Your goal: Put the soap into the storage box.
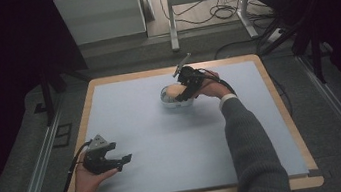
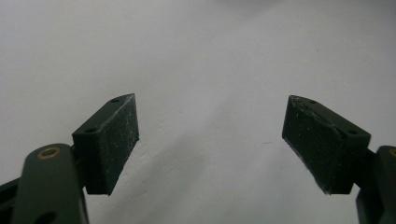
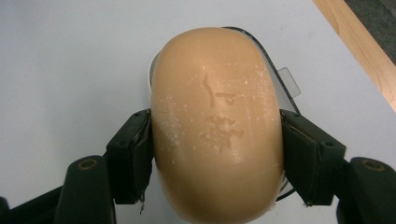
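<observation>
Jaws: R gripper (image 3: 217,154) clamped on tan oval soap bar (image 3: 217,126), long axis along jaws | bar over small white dish (image 1: 171,101), far-centre on pale mat (image 1: 165,142) | L gripper (image 2: 210,140) wide open, empty, near-left, well apart.

The soap (image 3: 217,126) sits between the jaws of the right gripper (image 1: 188,84), over a dish (image 1: 171,101) at the far middle of the mat (image 1: 175,146). The left gripper (image 1: 109,160) lies well apart, near the mat's near left corner, nothing between its jaws.
</observation>
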`<action>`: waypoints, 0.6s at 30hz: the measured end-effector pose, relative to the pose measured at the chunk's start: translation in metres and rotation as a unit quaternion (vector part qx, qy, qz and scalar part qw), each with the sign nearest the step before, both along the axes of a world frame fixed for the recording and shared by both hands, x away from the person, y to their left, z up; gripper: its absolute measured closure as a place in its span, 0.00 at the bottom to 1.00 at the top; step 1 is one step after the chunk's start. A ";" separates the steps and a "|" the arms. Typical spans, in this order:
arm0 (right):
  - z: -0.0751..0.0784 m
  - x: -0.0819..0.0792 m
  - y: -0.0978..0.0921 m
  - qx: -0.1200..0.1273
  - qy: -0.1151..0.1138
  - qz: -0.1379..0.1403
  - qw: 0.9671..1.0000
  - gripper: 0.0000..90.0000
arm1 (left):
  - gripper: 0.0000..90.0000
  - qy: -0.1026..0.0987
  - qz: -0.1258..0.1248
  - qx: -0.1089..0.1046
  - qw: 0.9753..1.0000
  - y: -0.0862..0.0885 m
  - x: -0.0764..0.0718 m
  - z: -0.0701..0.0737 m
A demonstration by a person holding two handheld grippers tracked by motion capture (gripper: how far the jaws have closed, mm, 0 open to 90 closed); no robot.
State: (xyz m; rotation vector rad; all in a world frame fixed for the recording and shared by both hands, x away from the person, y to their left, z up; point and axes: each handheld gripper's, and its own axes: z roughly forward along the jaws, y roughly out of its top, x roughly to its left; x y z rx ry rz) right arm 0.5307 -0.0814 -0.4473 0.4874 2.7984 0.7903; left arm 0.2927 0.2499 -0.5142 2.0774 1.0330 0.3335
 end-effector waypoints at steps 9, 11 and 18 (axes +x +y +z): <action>-0.007 0.003 0.002 -0.008 0.000 0.002 1.000 0.35 | 0.21 0.000 0.001 0.000 1.000 0.000 0.000 0.000; -0.007 0.003 0.002 -0.010 0.000 0.001 1.000 0.35 | 0.21 0.000 0.000 0.000 1.000 0.000 0.000 -0.001; -0.010 0.005 0.002 -0.012 0.000 0.002 1.000 0.35 | 0.21 0.001 0.000 0.001 1.000 0.000 0.001 -0.001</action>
